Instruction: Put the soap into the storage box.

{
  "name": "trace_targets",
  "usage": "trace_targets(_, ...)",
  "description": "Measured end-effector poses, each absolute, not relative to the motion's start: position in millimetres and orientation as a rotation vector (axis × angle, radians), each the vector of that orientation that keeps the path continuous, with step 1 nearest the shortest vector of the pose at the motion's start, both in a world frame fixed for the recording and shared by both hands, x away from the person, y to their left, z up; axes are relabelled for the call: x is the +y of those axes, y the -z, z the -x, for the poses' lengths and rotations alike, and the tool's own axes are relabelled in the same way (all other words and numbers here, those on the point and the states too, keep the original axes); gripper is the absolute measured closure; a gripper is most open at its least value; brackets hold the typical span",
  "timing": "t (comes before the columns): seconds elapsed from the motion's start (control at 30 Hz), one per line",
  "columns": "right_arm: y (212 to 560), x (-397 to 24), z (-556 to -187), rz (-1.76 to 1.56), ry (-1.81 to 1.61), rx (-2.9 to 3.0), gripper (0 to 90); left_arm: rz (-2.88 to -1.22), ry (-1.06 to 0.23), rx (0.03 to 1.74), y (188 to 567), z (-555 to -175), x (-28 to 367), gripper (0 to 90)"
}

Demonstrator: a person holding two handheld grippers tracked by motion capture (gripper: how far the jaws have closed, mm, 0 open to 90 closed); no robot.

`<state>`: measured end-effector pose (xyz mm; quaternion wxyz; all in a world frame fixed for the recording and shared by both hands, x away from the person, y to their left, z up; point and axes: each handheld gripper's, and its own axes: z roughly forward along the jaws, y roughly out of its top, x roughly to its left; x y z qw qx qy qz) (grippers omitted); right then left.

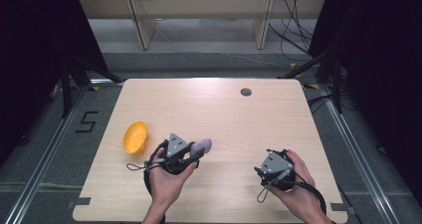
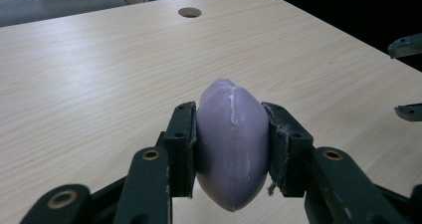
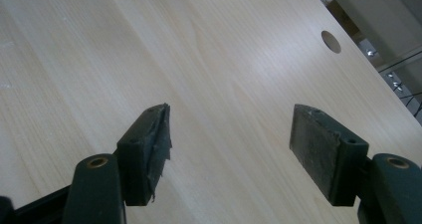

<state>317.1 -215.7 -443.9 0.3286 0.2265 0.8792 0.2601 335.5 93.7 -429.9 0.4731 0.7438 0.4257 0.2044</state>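
Note:
My left gripper is shut on a smooth purple egg-shaped object, both pads pressing its sides, just above the wooden table. An orange bowl-like object lies tipped on its side on the table, left of that gripper. My right gripper hangs over the table's front right part, its jaws open with only bare wood between them. Its fingertips show at the right edge of the left gripper view.
A round cable hole sits near the table's far edge. Beyond the table are wooden shelf legs and cables on the floor. Dark curtains flank both sides.

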Motion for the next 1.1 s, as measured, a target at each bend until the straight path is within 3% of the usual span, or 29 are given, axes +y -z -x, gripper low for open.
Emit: trace_targets(1.1,445,-215,-321,-0.609,-0.699,2.313,33.3,-1.718,-0.586,1.136,424,-332,126,59.3)
